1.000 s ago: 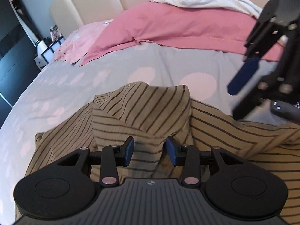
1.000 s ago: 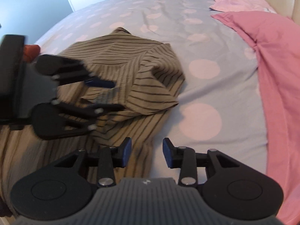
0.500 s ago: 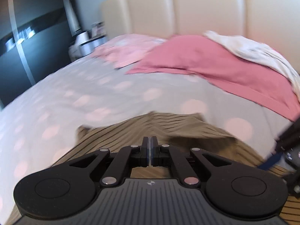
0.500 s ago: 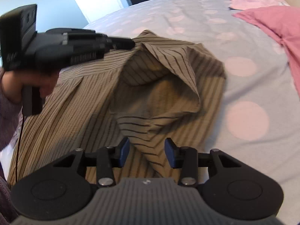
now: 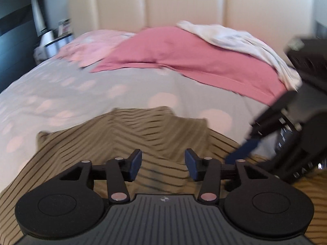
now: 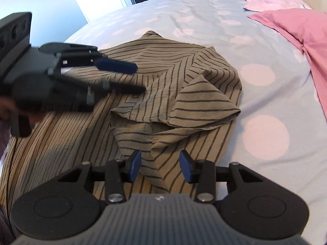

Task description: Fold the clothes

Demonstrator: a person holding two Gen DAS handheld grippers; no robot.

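Two grippers hover over a striped shirt (image 6: pixel 163 85) at frame centre on a bed (image 6: pixel 265 94).
Left gripper (image 5: pixel 163 163), jaws just opened and empty, likely released a fold; right gripper (image 6: pixel 159 165), half open and empty, seems poised to grab.

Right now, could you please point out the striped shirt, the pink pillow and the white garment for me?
Striped shirt (image 6: pixel 204 94): right wrist view, on its bunched folded part.
Pink pillow (image 5: pixel 184 55): left wrist view, middle of its top.
White garment (image 5: pixel 241 38): left wrist view, its crumpled middle.

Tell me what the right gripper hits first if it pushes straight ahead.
Most likely the striped olive shirt: the right gripper, jaws open and empty, points down at its rumpled fold. Depth is uncertain.
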